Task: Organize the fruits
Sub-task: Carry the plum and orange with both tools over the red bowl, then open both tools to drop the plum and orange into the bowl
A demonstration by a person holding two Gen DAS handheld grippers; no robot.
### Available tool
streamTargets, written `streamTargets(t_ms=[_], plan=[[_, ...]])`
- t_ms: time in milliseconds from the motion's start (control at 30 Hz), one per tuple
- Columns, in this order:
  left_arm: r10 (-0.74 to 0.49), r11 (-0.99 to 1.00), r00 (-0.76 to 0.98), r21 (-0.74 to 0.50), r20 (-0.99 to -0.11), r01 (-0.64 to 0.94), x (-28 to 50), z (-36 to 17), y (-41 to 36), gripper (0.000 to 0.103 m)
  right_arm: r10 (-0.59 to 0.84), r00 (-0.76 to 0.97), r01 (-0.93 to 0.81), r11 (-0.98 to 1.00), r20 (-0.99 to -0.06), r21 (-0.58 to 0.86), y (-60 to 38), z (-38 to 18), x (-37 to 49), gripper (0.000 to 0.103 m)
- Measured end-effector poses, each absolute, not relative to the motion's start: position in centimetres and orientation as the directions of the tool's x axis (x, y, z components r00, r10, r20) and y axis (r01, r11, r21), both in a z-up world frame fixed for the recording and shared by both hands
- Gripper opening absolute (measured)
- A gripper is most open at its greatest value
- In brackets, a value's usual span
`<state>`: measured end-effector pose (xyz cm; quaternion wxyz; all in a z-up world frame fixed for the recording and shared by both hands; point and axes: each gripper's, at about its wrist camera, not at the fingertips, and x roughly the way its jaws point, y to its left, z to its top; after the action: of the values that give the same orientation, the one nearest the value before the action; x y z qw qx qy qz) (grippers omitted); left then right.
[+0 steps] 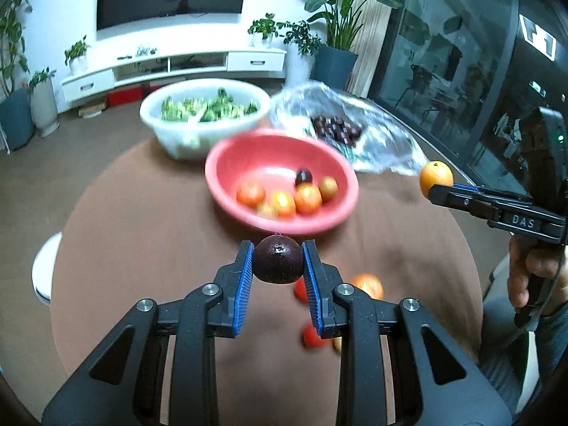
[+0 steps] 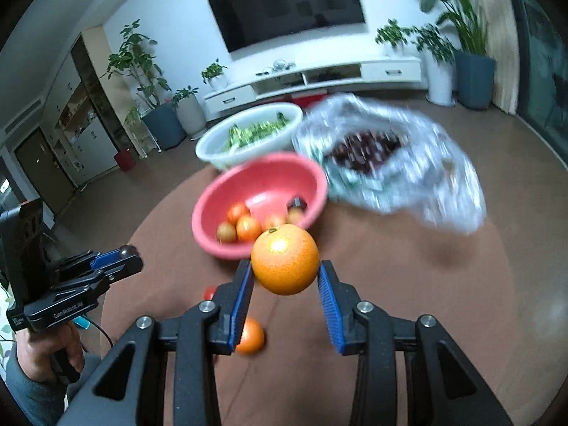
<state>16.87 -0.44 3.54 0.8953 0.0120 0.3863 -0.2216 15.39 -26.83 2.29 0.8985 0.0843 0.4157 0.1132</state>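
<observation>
The left gripper [image 1: 277,262] is pinching a dark round plum [image 1: 278,260] between its blue pads, and the right gripper [image 2: 285,270] is pinching an orange [image 2: 285,264] the same way; neither set of jaws is spread free of its fruit. Both fruits are hanging in the air above the brown counter [image 1: 142,234], just short of the near rim of the pink bowl [image 1: 227,163], which is lying ahead of both grippers.

Judging from what is lying where, the sorting is underway but not finished. The pink bowl is already holding several small orange and red fruits [image 1: 277,200] and one dark one [image 1: 303,176]. Loose pieces are still sitting on the counter beneath the grippers: an orange one [image 2: 250,336] beside the right gripper's left pad, a small red one [image 2: 209,291] further out, and in the left view a few blurred red and orange shapes [image 1: 369,284] under the jaws. How many remain I cannot count, since the arms are hiding part of the counter.

Behind the pink bowl, a white bowl [image 1: 156,120] is holding green vegetables, and a crumpled clear bag [image 2: 426,177] is holding many more dark fruits [image 2: 365,149]; whether those are meant to be sorted too is unclear.

The likely step in hand is carrying both fruits over the pink bowl to drop them, after which the loose pieces will still be waiting.
</observation>
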Motion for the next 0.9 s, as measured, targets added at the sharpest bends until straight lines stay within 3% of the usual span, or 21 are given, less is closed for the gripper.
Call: streamTargets(t_ms=[233, 433, 767, 900], plan=[[-0.366, 0.898, 0.576, -0.114, -0.731, 0.425, 25.3, 3.3, -2.9, 0.026, 0.279, 0.59, -0.203, 0.96, -0.758, 0.195, -23.5, 2.1, 22.6, 0.04], [-0.348, 0.894, 0.555, -0.089, -0.756, 0.439, 29.7, 0.5, -4.6, 0.026, 0.239, 0.52, -0.212, 0.966, -0.82, 0.147, -21.5, -1.8, 26.0, 0.04], [-0.351, 0.883, 0.511, -0.096, -0.785, 0.46, 31.9, -3.2, -6.3, 0.026, 0.182, 0.488, -0.196, 0.976, -0.854, 0.096, -21.4, -5.0, 27.8, 0.041], [-0.343, 0.886, 0.498, -0.099, -0.797, 0.452, 31.9, -3.8, -6.3, 0.027, 0.185, 0.49, -0.2, 0.975, -0.852, 0.097, -21.4, -4.9, 27.7, 0.048]])
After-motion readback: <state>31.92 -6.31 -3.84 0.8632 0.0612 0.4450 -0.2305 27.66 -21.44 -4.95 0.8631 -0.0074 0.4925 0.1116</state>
